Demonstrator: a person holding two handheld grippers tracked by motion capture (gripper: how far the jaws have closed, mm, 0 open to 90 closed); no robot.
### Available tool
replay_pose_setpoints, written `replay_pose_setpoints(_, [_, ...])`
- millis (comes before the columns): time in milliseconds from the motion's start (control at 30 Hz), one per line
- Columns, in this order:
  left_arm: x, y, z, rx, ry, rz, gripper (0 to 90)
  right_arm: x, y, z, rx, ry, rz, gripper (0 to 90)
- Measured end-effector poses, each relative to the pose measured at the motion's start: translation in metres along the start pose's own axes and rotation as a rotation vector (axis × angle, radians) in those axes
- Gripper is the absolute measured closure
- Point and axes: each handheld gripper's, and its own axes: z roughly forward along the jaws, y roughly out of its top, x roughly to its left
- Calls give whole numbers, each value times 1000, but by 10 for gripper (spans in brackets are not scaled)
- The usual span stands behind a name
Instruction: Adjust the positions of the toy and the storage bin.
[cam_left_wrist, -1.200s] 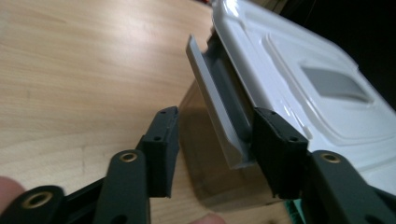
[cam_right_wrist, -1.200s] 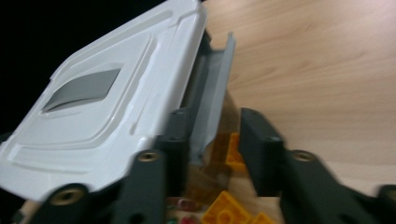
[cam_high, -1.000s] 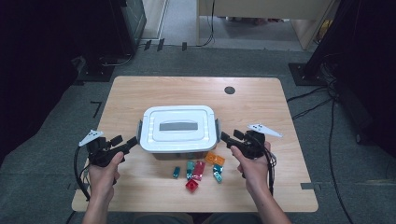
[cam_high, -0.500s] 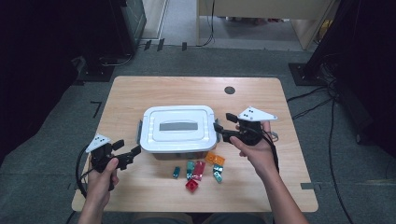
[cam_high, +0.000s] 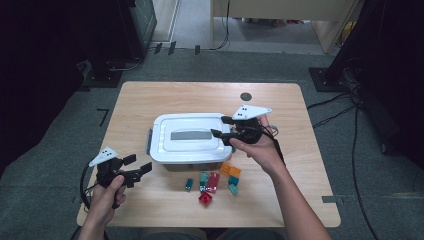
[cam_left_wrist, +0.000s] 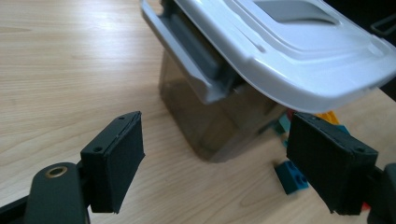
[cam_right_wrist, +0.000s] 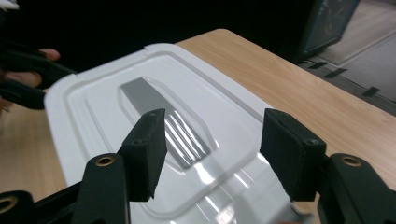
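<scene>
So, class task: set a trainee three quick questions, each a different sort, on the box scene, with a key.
1. True or false: the lid sits on the storage box.
2. Which tool is over the lid: A left tool, B right tool?
3. Where do the small bricks lie?

Key: 1 true. 2 B. 3 On the table, by the box's near side.

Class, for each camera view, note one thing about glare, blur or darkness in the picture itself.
High view: the room's edges fall into darkness while the table is evenly lit. Left gripper view: soft focus on the near pads. Right gripper view: bright glare streaks on the white lid, black background.
</scene>
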Motion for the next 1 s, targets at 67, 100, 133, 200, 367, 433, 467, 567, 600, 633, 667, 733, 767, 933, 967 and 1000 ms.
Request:
replay_pose_setpoints(67, [-3, -1, 1, 7, -13, 20, 188, 1, 3, 4, -2, 26, 2, 385])
replay_pose_setpoints(100, [-4, -1, 1, 10, -20, 28, 188, 1, 4, 7, 4, 32, 3, 381])
replay_pose_setpoints(133, [-5, -1, 2, 10, -29, 36, 188, 2, 6, 13, 22, 38, 0, 379])
replay_pose_setpoints(200, [-8, 0, 3, 5, -54, 33, 188, 3, 7, 17, 39, 47, -6, 367])
replay_pose_setpoints(367, [-12, 5, 3, 4, -80, 48, 189, 8, 13, 23, 53, 97, -19, 335])
replay_pose_setpoints(433, [-10, 6, 4, -2, -89, 38, 190, 11, 15, 24, 64, 104, -30, 333])
replay_pose_setpoints(467, [-9, 6, 5, -3, -88, 32, 199, 12, 16, 25, 77, 107, -41, 331])
replay_pose_setpoints(567, [-7, 7, 6, -5, -88, 22, 216, 13, 19, 26, 110, 103, -83, 331])
replay_pose_setpoints(600, [-7, 7, 6, -5, -97, 22, 216, 12, 20, 26, 117, 104, -95, 333])
replay_pose_setpoints(633, [-7, 7, 5, -9, -110, 21, 216, 11, 21, 26, 119, 105, -104, 340])
replay_pose_setpoints(667, [-7, 8, 4, -10, -116, 19, 218, 10, 21, 25, 117, 102, -114, 354])
replay_pose_setpoints(733, [-7, 8, 3, -15, -123, 13, 219, 9, 21, 25, 116, 94, -117, 366])
replay_pose_setpoints(767, [-9, 8, 1, -15, -133, 5, 219, 4, 20, 28, 116, 89, -121, 401])
replay_pose_setpoints(933, [-13, 9, 0, -6, -136, 16, 219, 0, 18, 36, 97, 106, -144, 467])
replay_pose_setpoints(967, [-13, 9, 0, -6, -136, 16, 219, 0, 17, 37, 94, 115, -155, 477])
replay_pose_setpoints(1000, [-15, 9, 1, 0, -132, 24, 222, 0, 17, 39, 94, 127, -162, 495])
